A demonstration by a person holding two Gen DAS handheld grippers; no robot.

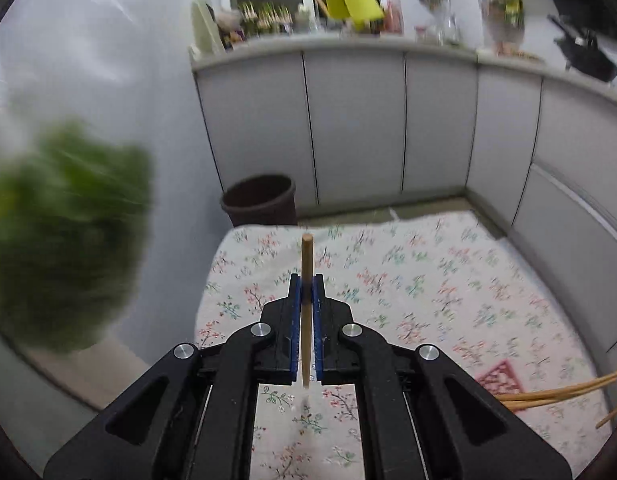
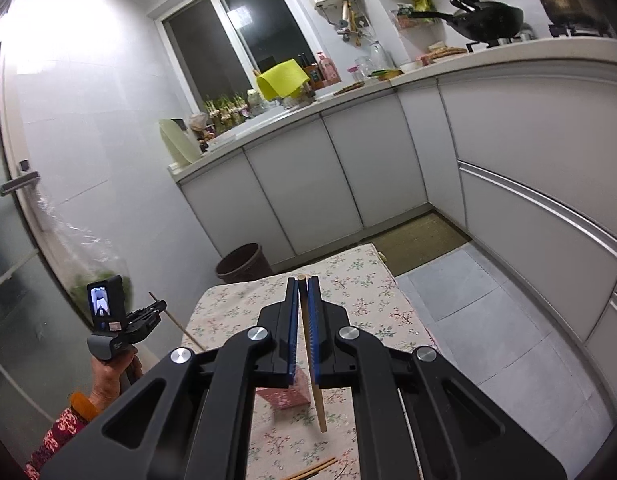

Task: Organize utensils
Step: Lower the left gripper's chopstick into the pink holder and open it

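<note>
Chopsticks sit clamped in both sets of fingers: the left gripper [image 1: 307, 280] is closed on one chopstick [image 1: 307, 264] pointing forward over the floral-clothed worktop [image 1: 428, 280], and the right gripper [image 2: 303, 284] pinches another chopstick [image 2: 313, 360] that slants down behind its pads. More loose chopsticks [image 1: 556, 394] lie on the cloth near a pink box [image 2: 286, 396]. Beyond stands a brown bin [image 1: 260, 200]; the blurred green mass [image 1: 64, 236] may be bagged vegetables.

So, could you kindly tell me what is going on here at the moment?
A person holds a gripper in each hand over a table with a floral tablecloth. The left gripper is shut on one wooden chopstick, and the right gripper is shut on another chopstick. More loose chopsticks lie on the cloth.
</note>
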